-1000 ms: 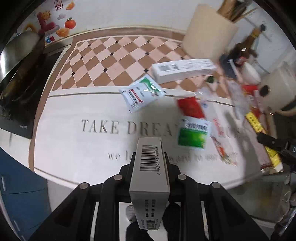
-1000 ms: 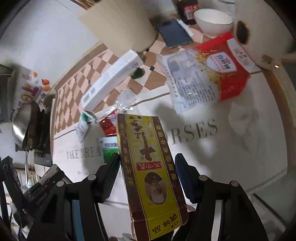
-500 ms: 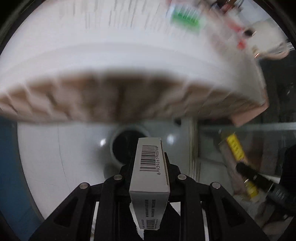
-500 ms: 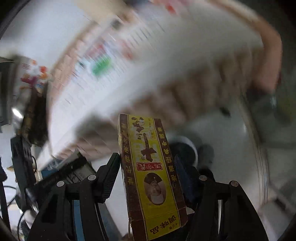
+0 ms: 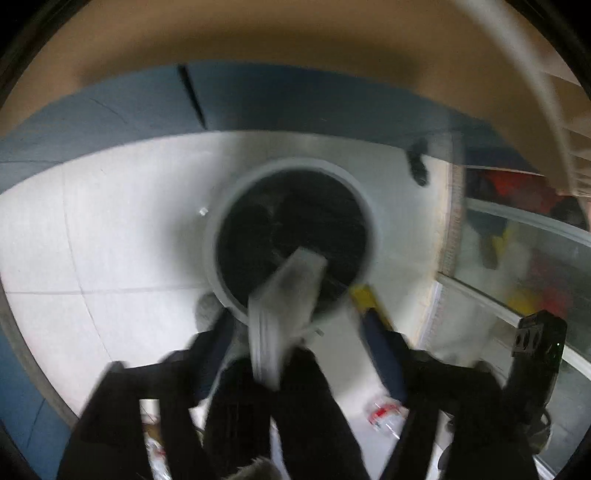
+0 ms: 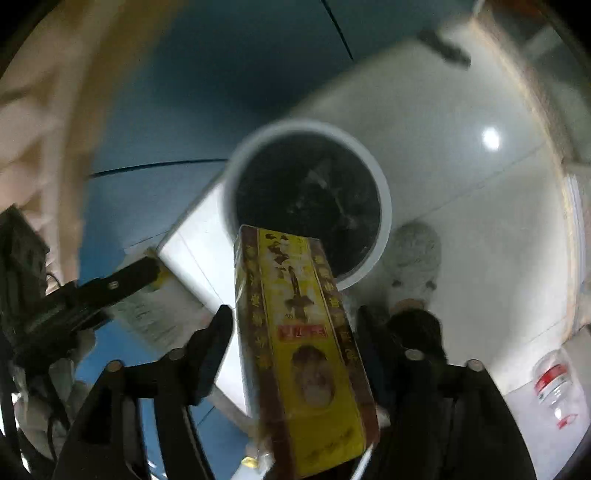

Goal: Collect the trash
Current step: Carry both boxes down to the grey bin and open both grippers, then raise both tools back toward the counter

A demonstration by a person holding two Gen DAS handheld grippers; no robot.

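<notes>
Both grippers point down at a round white trash bin (image 5: 291,236) with a black liner on the floor; it also shows in the right wrist view (image 6: 308,203). My left gripper (image 5: 299,325) is open, its fingers spread wide. The white barcode box (image 5: 284,306) is blurred and tilted between them, loose, over the bin's near rim. My right gripper (image 6: 293,325) has its jaws apart, with the yellow-and-brown box (image 6: 299,343) standing between them above the bin's edge. The white box (image 6: 195,273) and the left gripper (image 6: 92,295) show at the left of the right wrist view.
White floor tiles (image 5: 92,240) surround the bin. A blue cabinet front (image 5: 258,99) stands behind it, under the counter edge (image 5: 258,33). A glass-fronted shelf (image 5: 517,266) is at the right. A plastic bottle (image 6: 554,384) lies on the floor. A grey slipper (image 6: 415,254) is beside the bin.
Both grippers swung from the counter down over the bin. The left gripper opened and the white box is dropping out tilted. The right jaws have widened around the yellow box.
</notes>
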